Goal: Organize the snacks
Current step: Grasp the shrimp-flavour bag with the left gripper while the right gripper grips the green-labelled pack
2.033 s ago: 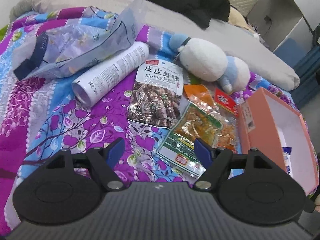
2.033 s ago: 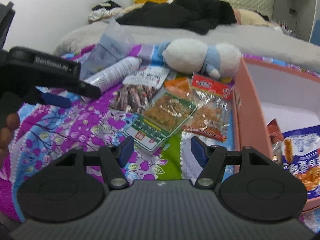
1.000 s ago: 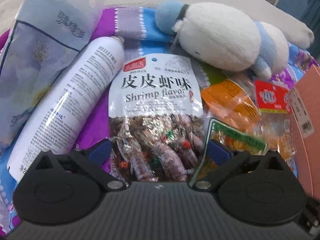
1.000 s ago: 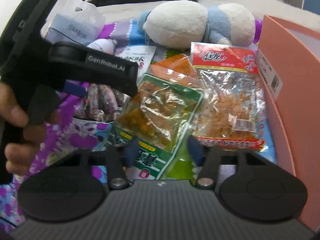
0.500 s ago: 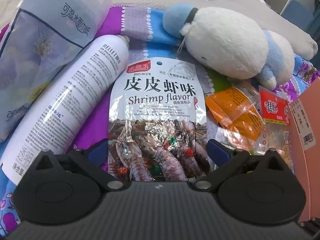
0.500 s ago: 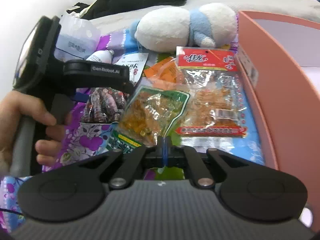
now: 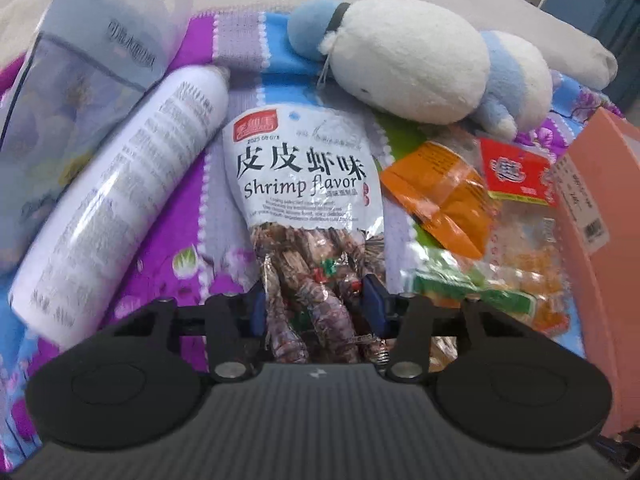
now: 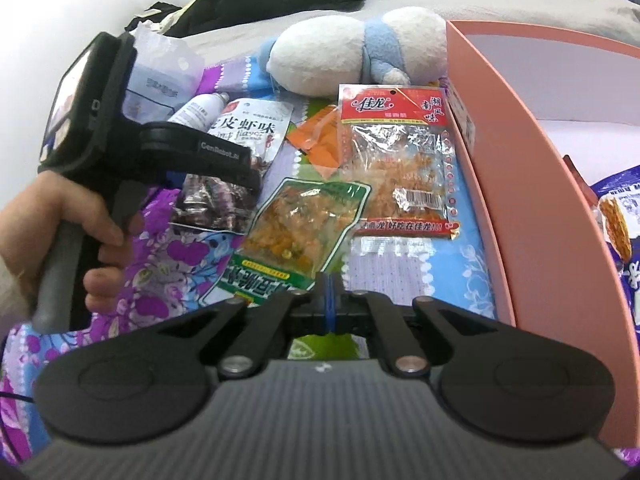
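Note:
In the left wrist view, a white "Shrimp flavor" pack (image 7: pixel 304 184) lies on the purple floral blanket (image 7: pixel 168 248). My left gripper (image 7: pixel 316 304) is closing on its clear lower end, and both pads touch the crumpled sides. In the right wrist view, my right gripper (image 8: pixel 328 292) is shut on the near edge of a green snack pack (image 8: pixel 296 232), which is tilted up off the blanket. A red-topped pack (image 8: pixel 396 160) and an orange pack (image 8: pixel 316 136) lie beyond it. The pink box (image 8: pixel 520 184) stands to the right with a blue-purple pack (image 8: pixel 616 216) inside.
A white spray can (image 7: pixel 120 200) and a pale tissue bag (image 7: pixel 80 72) lie left of the shrimp pack. A white and blue plush toy (image 7: pixel 408 60) rests behind the snacks. A person's hand (image 8: pixel 60 232) holds the left gripper's handle at the left of the right wrist view.
The left jaws have narrowed from wide open onto the shrimp pack. The right gripper shut on the green pack a second ago and has lifted it a little.

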A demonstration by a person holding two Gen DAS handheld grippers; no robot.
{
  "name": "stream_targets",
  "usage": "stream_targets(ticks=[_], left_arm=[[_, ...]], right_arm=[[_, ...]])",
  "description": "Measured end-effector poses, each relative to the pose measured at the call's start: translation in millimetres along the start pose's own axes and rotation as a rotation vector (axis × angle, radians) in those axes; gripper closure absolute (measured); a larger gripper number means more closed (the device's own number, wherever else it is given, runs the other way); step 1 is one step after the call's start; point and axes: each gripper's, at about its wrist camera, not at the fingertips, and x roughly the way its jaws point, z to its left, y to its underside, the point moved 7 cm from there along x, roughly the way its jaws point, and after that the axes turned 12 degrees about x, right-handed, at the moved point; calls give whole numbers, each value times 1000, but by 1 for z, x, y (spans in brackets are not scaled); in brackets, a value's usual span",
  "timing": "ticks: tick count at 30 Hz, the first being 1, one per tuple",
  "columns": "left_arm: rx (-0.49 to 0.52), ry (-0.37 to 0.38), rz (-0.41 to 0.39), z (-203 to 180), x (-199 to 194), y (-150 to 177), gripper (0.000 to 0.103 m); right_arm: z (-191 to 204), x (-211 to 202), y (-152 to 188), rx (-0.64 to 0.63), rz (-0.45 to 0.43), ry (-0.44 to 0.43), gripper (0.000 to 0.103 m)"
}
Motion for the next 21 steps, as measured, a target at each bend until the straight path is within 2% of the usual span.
stream_targets(ticks=[7, 8, 9, 10, 11, 15, 21], left_arm=[[-21, 31, 5, -6, -20, 31, 56], [-30, 34, 5, -4, -20, 34, 56], [-38, 37, 5, -3, -22, 37, 56], [-46, 41, 4, -2, -23, 41, 56], [-55, 45, 4, -1, -25, 45, 56], [-81, 61, -3, 5, -28, 51, 56], [-81, 65, -10, 4, -27, 53, 56]], right_arm=[[-8, -7, 2, 172, 2, -105, 96], [-8, -7, 2, 176, 8, -111, 90], [-8, -6, 3, 183, 11, -113, 83], [-7, -6, 3, 191, 9, -116, 56], [-7, -5, 3, 200, 6, -126, 39], [-8, 3, 2, 205, -12, -118, 39], [-12, 36, 7, 246, 44, -133, 45]])
